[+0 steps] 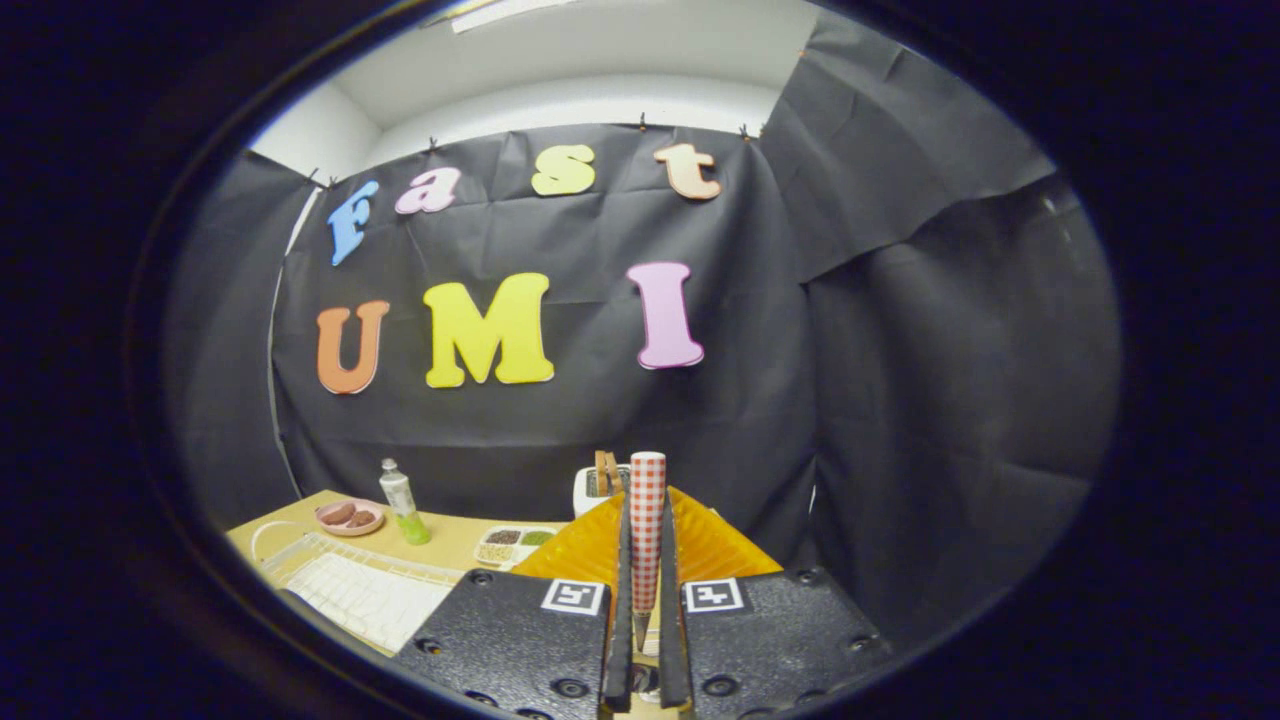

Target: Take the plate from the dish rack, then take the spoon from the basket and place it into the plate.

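Note:
My gripper [647, 512] is shut on the spoon [648, 540]; both fingers press on its red-and-white checked handle. The handle sticks out past the fingertips, and a thin metal stem runs back between the fingers. The orange ribbed plate [715, 548] lies on the table just beyond and beneath the fingers, spreading to both sides of them. To the left is the white wire dish rack [360, 592]. A small white basket [597, 488] holding wooden handles stands behind the plate.
On the wooden table [450, 540] sit a pink bowl [349, 517] holding brown pieces, a clear bottle [402, 500] with green liquid and a white compartment tray [515, 543]. Black cloth walls close the booth behind and to the right.

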A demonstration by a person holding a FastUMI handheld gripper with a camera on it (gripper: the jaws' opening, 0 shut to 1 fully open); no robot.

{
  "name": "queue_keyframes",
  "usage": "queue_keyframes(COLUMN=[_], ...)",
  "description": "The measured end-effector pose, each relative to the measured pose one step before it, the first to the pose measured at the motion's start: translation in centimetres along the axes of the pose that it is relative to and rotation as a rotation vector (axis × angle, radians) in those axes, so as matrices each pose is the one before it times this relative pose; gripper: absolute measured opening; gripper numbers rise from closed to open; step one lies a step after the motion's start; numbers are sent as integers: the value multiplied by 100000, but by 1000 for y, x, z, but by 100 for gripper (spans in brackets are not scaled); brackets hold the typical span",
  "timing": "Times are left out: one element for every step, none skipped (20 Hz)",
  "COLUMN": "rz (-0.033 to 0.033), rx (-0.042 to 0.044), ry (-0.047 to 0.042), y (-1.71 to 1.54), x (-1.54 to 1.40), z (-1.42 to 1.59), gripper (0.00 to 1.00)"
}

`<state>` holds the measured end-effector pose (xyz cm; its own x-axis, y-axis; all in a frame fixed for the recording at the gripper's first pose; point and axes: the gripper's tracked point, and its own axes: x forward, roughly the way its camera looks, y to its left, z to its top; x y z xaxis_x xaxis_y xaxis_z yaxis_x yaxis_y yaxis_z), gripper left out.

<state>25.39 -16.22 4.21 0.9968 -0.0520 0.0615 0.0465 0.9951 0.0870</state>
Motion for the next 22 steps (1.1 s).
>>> queue_keyframes(rz=[723, 871, 626, 907, 1139, 1181, 1140, 1657, 2365, 2663, 2746, 2465, 2439, 2616, 2229, 1141, 1427, 1249, 519, 367, -707, -1312], rx=[-570, -562, -1100, -1183, -1226, -955, 342, 449, 147, 295, -443, -679, -1520, -2039, -1053, 288, 1117, 1722, 465, -423, -613, -486], ry=[-1278, -773, -237, -602, -452, -172, 82, 496, 409, 517, 321, -552, -809, -714, -420, 327, 679, 935, 884, -303, -664, -469], y=[1037, 1170, 1336, 1419, 1672, 1796, 1824, 2143, 2100, 2307, 2227, 2138, 2191, 2125, 2109, 1800, 1653, 1531, 1037, 585, 254, -169], x=[-1112, -1004, -1047, -914, -920, -966, -1026, -913, -907, -877, -917, -776, -790, -746, -882, -853, -879, -830, -775, -706, -476, -484], z=[297, -133, -167, -298, -45, -203, -212, -386, -446, -516, -573, -387, -320, -465, -510, -724, -810, -948, -912, -621, -413, -673], gripper=[16, 16, 16, 16, 16, 16, 16, 16, 16, 16, 16, 16, 16, 16, 16, 16, 16, 16, 16, 16, 16, 16])
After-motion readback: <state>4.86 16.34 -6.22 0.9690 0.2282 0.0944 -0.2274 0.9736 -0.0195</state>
